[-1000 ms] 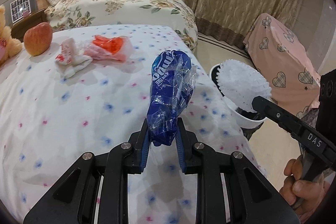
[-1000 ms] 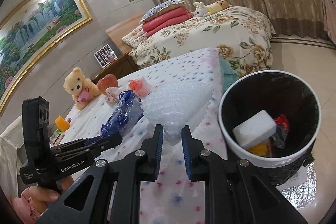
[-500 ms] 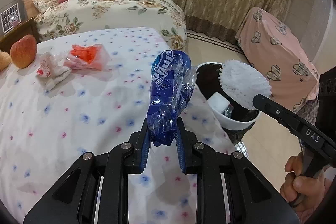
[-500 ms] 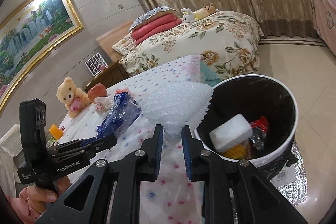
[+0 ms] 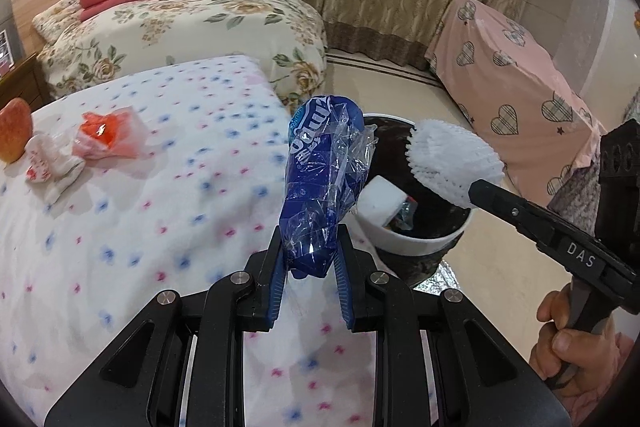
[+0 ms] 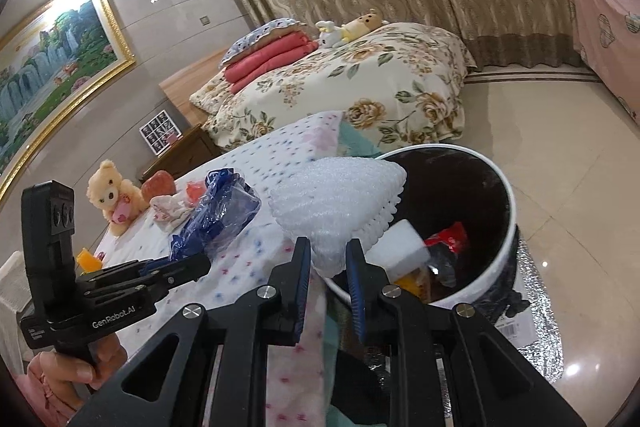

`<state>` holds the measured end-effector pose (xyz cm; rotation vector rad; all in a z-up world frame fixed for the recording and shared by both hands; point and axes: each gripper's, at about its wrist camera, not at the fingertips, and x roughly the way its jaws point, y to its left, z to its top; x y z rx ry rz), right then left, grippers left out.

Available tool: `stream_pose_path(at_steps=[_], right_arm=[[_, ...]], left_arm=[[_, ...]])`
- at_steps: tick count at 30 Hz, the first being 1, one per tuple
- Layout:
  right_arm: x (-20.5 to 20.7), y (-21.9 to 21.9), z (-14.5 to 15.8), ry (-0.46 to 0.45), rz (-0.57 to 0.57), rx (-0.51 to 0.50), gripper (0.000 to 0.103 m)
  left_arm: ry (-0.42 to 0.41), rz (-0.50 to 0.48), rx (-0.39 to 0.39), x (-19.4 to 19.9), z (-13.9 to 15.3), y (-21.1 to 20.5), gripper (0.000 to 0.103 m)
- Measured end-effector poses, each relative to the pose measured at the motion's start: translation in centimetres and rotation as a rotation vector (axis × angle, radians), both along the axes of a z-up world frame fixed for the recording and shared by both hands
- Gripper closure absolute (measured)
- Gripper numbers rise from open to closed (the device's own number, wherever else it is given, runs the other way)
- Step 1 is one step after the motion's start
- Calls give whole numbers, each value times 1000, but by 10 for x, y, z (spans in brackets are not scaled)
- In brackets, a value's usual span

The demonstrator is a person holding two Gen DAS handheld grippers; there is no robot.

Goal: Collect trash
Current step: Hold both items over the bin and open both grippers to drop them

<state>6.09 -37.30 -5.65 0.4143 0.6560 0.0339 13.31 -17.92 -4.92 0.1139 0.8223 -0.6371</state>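
Left gripper [image 5: 308, 263] jaws pinch the lower end of a blue plastic wrapper [image 5: 324, 179]; the wrapper stands up from the pads, just short of the trash bin [image 5: 420, 247] rim. Right gripper [image 6: 329, 259] jaws pinch the narrow end of a white foam net sleeve [image 6: 340, 195], which hangs over the bin opening.

Handling, judged: both pieces look very light and soft. The wrapper is thin, crinkly film, probably slick, so a firm pinch on bunched material holds better than one on a single layer; it may cling to the pads on release. The foam net is squashy and springy, so it compresses under the pads, and any edge gives a grip; it may drift as it drops. Neither looks fragile.

Looks: the wrapper is dark blue with clear patches and white lettering near the top, crumpled into a long shape. The foam net is white, ribbed mesh with a scalloped edge, fanning out from the pinch.

The bin is white-rimmed with a dark inside, standing on the floor beside the bed [image 5: 120, 227], and already holds a white block [image 6: 404, 247] and a red wrapper [image 6: 452, 235]. More trash lies on the dotted sheet: an orange-red plastic bag [image 5: 108, 139] and crumpled white paper [image 5: 52, 167], near an apple [image 5: 14, 131].
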Motion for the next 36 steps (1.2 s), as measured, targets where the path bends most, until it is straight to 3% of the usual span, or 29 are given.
stream_pose_path(at_steps=[21, 36], right_arm=[[6, -37, -11, 37, -53, -12, 85], [17, -38, -13, 70, -41, -34, 85]], left_arm=[[14, -76, 57, 17, -10, -54, 82], [36, -99, 73, 25, -16, -74, 82]])
